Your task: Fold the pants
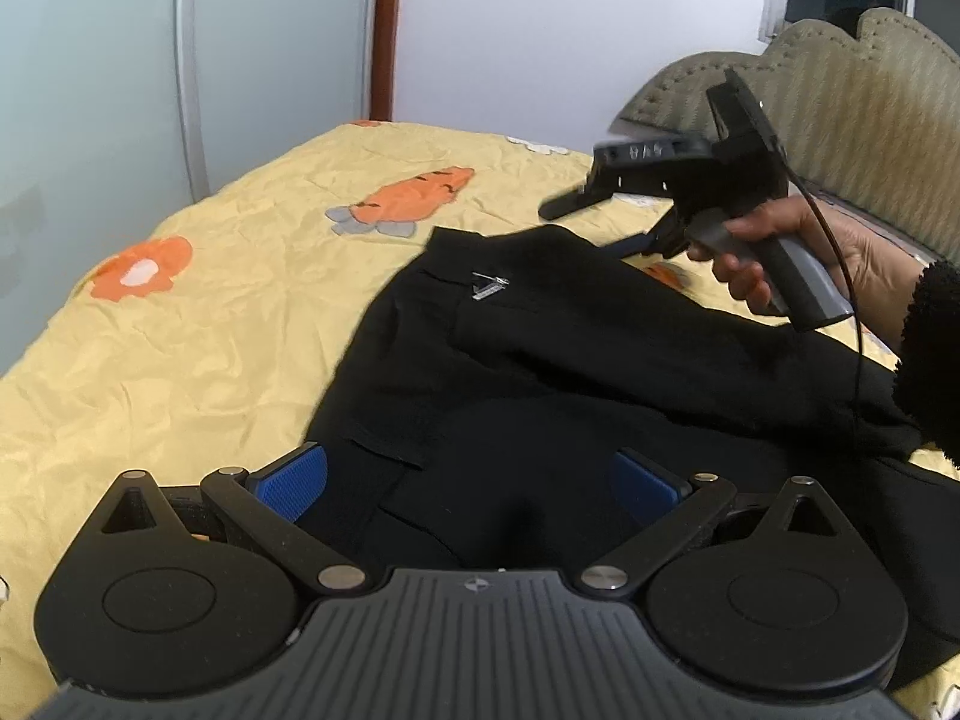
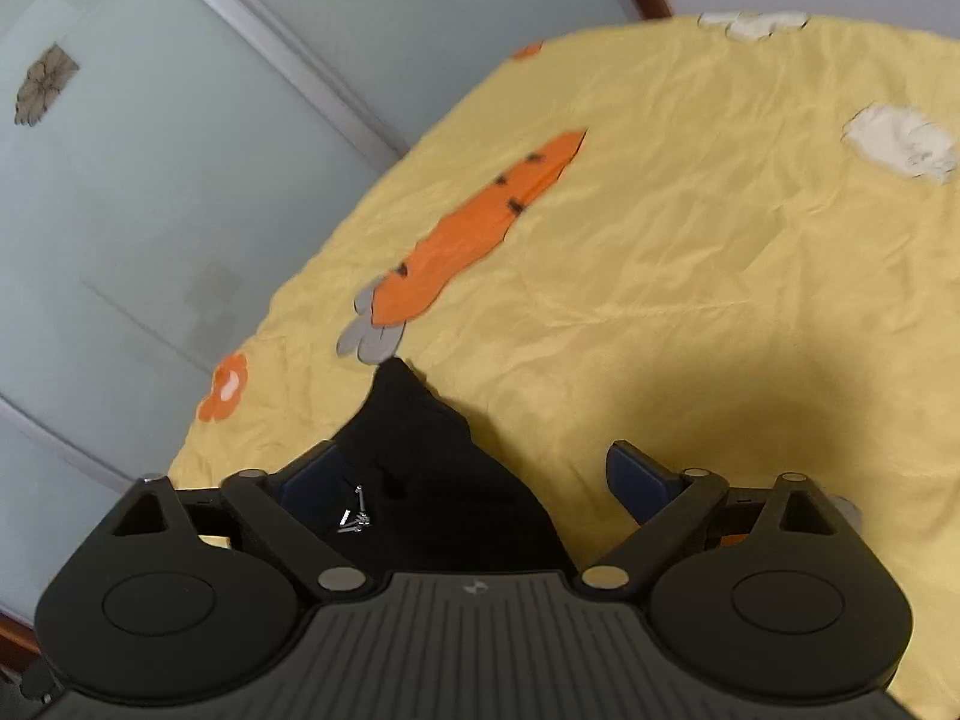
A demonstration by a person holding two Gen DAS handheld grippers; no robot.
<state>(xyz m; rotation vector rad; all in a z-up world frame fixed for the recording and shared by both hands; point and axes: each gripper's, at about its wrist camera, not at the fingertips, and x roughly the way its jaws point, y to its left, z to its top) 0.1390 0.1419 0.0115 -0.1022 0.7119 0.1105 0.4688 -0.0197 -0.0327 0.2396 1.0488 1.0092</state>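
Blue ribbed pads tip the left gripper, whose jaws stand wide apart over the near part of the black fabric pants, pressing on nothing. The right gripper, seen from its own camera, also has its jaws apart, with a far corner of the pants lying between them and closer to the left pad; neither pad visibly pinches the cloth, so it reads as released. In the left view a hand in a fuzzy black sleeve holds that gripper by its grey handle just beyond the garment's far edge.

To do this step well, I judge each gripper should take a corner through all its layers, close firmly, then lift and carry both ends together so the fold lands square (dark cloth hides its own creases, so edges are the better guide).

The pants lie roughly flat on the yellow bedsheet printed with orange carrots, already doubled over by the look of the layered edges, with a small silver emblem near the far end. A tufted beige headboard stands behind.
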